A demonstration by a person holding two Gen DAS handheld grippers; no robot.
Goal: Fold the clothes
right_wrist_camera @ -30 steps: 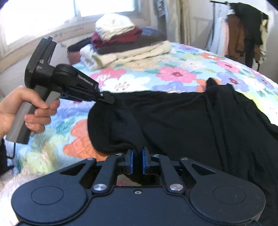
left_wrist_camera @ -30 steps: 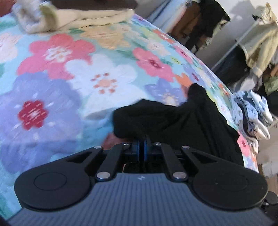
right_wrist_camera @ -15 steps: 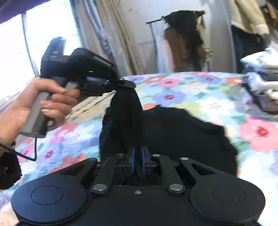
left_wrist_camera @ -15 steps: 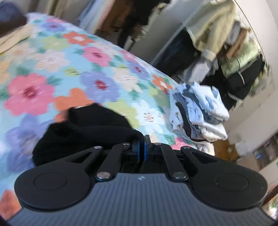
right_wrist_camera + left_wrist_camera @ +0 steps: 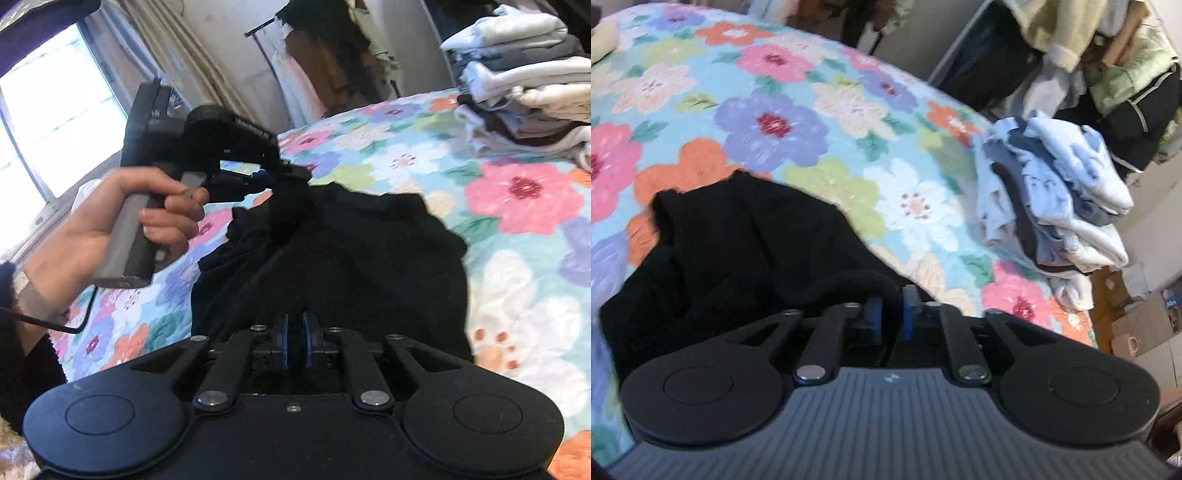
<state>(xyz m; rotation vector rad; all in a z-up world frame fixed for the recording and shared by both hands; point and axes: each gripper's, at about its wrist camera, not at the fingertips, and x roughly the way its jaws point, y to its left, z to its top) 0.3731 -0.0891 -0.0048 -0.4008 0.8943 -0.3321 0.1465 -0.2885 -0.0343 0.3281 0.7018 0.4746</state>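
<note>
A black garment [image 5: 738, 240] lies bunched on the flowered bedspread [image 5: 812, 92]. In the left wrist view its thick rolled hem runs between the blue pads of my left gripper [image 5: 891, 310], which is shut on it. From the right wrist view, the left gripper [image 5: 295, 173] hangs over the bed, held by a hand [image 5: 110, 221], with a twist of the black garment [image 5: 369, 258] dangling from its tip. My right gripper [image 5: 295, 339] is low at the near edge of the cloth, its pads shut on black fabric.
A stack of folded pale blue and white clothes [image 5: 1063, 192] sits at the bed's far corner; the right wrist view also shows this stack [image 5: 524, 85]. A clothes rack [image 5: 317, 55] stands beyond the bed. A bright window [image 5: 55, 122] is at the left. Cardboard boxes [image 5: 1137, 332] sit on the floor.
Both grippers swung with the garment toward the bed's corner with the folded stack. The cloth, stretched up between them half a second ago, now sags onto the bed. The left pads stand slightly wider.
</note>
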